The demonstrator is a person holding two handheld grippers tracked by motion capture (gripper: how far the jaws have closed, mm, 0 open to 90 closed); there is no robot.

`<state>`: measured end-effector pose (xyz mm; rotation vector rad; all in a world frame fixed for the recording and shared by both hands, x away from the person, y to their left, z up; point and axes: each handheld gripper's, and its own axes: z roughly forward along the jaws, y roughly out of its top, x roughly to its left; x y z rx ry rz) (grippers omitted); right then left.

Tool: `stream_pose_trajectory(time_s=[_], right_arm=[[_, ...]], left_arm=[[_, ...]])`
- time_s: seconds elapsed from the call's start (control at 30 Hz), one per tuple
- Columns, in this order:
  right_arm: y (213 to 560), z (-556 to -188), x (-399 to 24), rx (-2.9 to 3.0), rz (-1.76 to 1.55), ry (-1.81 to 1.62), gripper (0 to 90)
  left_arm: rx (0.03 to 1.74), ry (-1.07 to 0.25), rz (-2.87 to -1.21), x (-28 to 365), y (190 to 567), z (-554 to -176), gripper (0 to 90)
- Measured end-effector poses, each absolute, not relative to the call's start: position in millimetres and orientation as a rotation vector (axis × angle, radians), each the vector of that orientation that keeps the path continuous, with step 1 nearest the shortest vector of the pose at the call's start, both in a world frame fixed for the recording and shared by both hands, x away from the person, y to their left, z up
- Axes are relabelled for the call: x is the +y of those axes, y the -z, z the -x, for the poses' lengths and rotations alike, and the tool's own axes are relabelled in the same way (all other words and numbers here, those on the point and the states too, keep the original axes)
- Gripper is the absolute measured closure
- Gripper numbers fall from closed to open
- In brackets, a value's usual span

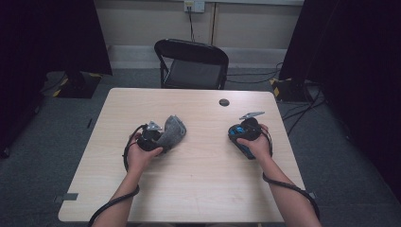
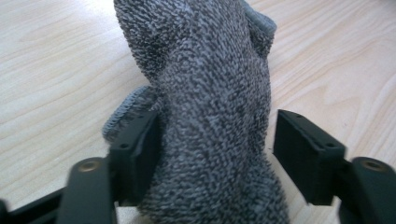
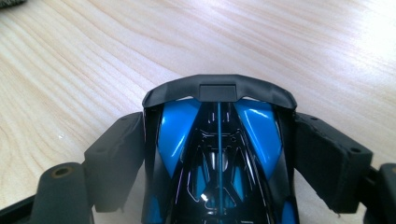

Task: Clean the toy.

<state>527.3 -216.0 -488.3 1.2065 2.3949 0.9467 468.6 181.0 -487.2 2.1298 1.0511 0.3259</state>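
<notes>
Near edge of table (image 1: 198, 198), high view: both forearms enter from the bottom, a black cable trailing from each gripper.

Left gripper (image 2: 212, 144): jaws spread. The grey knitted glove (image 2: 210, 102) stands between them in the left gripper view. One jaw lies against the knit and a folded cuff edge; the other stands just clear of it, with a strip of tabletop visible in the gap. No pinch on the fabric. From above, the glove (image 1: 172, 132) rests on the wood and extends away from the left gripper (image 1: 152, 137) toward the table's centre. Its lower end is cut off by the frame in the left gripper view; fingers of the glove cannot be made out.

Right gripper (image 3: 219, 154): jaws stand wide, one on each flank of the blue and black toy car (image 3: 219, 154). Both pads sit at the car's sides; whether they press or merely touch cannot be told. The car's black nose points away from the camera, over bare wood. From above, the car (image 1: 239, 137) is largely covered by the right gripper (image 1: 246, 132) and the hand; its wheels are hidden.

Glove and car lie well apart.

Further back: a small dark round disc (image 1: 224, 102) near the far edge. Behind the table, a black folding chair (image 1: 191, 64). No containers.
</notes>
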Motion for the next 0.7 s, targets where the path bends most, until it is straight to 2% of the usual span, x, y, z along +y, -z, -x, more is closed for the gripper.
stream_pose_trajectory(time_s=[0.3,0.7], right_arm=[[481.4,-525.1,-221.4,2.384,-1.221,-0.99,20.0],[467.5,-521.6,-223.1,2.38,-1.217,-1.033,18.8]], left_arm=[[1.073,-0.339,-2.125,182.3,480.9,-468.8,21.8],[1.056,-0.341,-2.119,184.8,460.9,-465.3,18.0]])
